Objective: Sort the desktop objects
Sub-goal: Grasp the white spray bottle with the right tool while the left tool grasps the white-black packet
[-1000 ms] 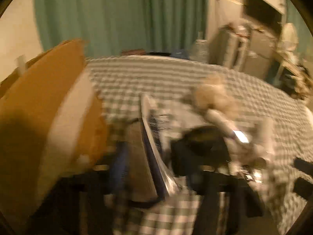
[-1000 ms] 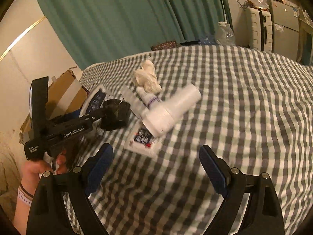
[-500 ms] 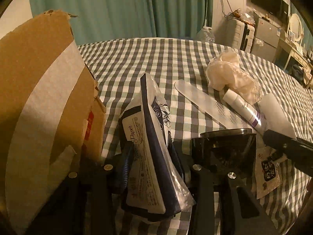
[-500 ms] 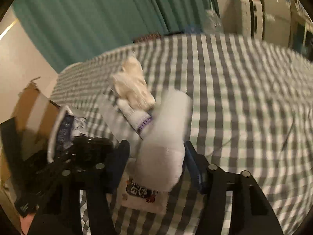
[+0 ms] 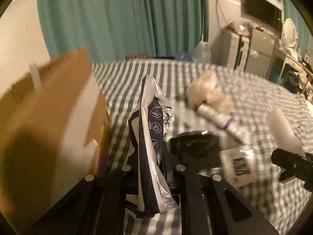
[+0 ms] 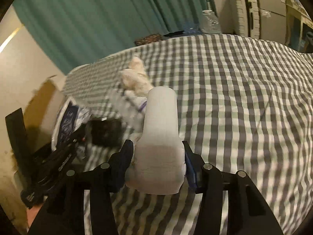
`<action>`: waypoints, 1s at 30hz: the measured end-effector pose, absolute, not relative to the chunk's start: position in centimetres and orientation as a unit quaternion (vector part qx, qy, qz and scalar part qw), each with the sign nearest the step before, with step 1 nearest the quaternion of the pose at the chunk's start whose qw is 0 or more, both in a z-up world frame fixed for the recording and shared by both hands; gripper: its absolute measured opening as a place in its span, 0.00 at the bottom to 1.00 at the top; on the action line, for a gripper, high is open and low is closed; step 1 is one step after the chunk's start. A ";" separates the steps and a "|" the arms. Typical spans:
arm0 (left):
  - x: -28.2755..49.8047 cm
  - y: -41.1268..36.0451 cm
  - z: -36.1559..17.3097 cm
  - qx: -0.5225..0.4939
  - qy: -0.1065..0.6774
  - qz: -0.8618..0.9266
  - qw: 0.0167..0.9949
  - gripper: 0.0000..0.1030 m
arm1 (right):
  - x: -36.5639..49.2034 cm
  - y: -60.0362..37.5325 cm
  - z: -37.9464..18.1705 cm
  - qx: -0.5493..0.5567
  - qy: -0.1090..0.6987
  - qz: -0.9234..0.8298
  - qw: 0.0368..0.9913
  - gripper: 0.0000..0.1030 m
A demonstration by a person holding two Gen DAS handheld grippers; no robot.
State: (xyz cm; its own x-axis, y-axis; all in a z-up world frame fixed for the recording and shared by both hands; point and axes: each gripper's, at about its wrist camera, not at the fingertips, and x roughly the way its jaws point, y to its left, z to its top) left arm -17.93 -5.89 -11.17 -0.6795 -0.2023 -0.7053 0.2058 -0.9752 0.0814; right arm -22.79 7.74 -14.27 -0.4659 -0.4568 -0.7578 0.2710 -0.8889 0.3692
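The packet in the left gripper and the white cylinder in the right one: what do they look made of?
The packet looks like thin glossy plastic film, white and navy with printed icons: it creases and catches glints along its edge. The white cylinder looks matte and soft, possibly a wrapped paper or cotton roll: no shine, and its near end bulges where the pads press it. Neither is certain from these blurred views.

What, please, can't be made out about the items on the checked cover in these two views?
- Inside of the cardboard box: left wrist view, hidden by its own flap.
- Print on the flat packet: left wrist view, motion blur.
- Small tube: right wrist view, blurred, partly behind the white roll.
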 end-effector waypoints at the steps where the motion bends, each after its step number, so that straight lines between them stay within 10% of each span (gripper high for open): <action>1: -17.3 -5.6 -10.2 0.375 0.010 -0.921 0.105 0.12 | -22.1 8.1 -13.4 0.464 -0.095 -0.854 0.214 0.48; 30: -2.3 -18.8 12.1 0.293 0.007 -0.945 0.147 0.12 | -4.5 -4.6 12.0 0.302 0.025 -0.896 0.325 0.48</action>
